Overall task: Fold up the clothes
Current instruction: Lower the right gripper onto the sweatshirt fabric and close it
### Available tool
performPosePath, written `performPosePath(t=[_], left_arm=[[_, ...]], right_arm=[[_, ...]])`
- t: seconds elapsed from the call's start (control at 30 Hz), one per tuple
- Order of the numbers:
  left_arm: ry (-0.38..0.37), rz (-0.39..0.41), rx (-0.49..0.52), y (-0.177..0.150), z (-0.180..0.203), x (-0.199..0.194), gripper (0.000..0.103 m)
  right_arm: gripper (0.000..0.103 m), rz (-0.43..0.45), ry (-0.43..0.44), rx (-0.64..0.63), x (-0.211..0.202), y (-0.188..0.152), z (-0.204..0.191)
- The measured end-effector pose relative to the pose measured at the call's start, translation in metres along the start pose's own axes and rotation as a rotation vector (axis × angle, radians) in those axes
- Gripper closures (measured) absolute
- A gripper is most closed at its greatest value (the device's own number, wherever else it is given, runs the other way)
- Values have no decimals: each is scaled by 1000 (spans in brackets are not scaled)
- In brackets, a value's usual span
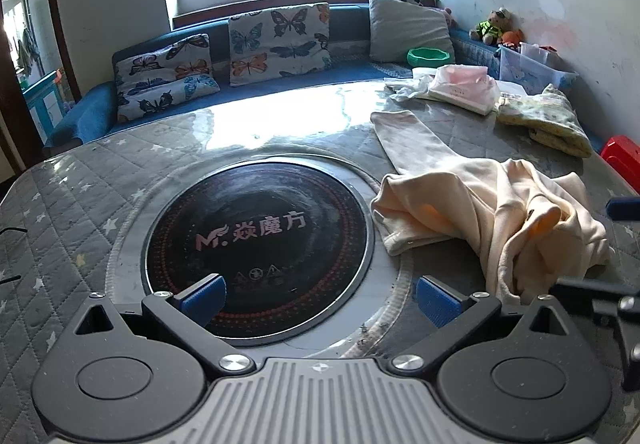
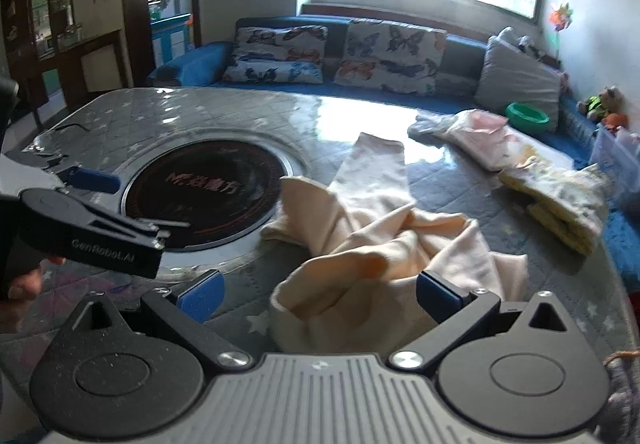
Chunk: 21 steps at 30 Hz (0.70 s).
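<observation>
A crumpled cream garment (image 1: 492, 211) lies on the grey quilted table, one long leg or sleeve stretched toward the far side. It also shows in the right wrist view (image 2: 384, 236). My left gripper (image 1: 320, 298) is open and empty, above the black round cooktop (image 1: 260, 240), left of the garment. My right gripper (image 2: 320, 298) is open and empty, just above the garment's near edge, with its right pad (image 2: 436, 294) over the cloth. The left gripper shows from the side in the right wrist view (image 2: 92, 179).
A pink-and-white garment (image 1: 460, 87) and a folded yellow patterned cloth (image 1: 548, 119) lie at the far right of the table (image 1: 80, 195). A blue sofa with butterfly cushions (image 1: 276, 43) runs behind. A green bowl (image 1: 428, 57), a plastic bin (image 1: 528, 69) and a red stool (image 1: 624, 159) stand at the right.
</observation>
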State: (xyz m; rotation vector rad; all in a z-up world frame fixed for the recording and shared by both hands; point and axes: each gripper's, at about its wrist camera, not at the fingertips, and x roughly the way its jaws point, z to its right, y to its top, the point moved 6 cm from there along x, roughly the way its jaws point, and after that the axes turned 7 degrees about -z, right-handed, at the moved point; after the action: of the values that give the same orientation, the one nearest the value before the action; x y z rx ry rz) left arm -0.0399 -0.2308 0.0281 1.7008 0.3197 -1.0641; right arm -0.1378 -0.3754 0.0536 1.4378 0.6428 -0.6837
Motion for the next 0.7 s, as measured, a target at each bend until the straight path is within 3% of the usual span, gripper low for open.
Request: performPosePath(t=[0.13, 0.7], left_arm=[[1, -7, -2, 2, 1, 3, 0], [23, -8, -16, 16, -10, 11, 0]], right_arm=[[2, 6, 9, 31, 2, 6, 8], [32, -13, 29, 156, 46, 28, 40]])
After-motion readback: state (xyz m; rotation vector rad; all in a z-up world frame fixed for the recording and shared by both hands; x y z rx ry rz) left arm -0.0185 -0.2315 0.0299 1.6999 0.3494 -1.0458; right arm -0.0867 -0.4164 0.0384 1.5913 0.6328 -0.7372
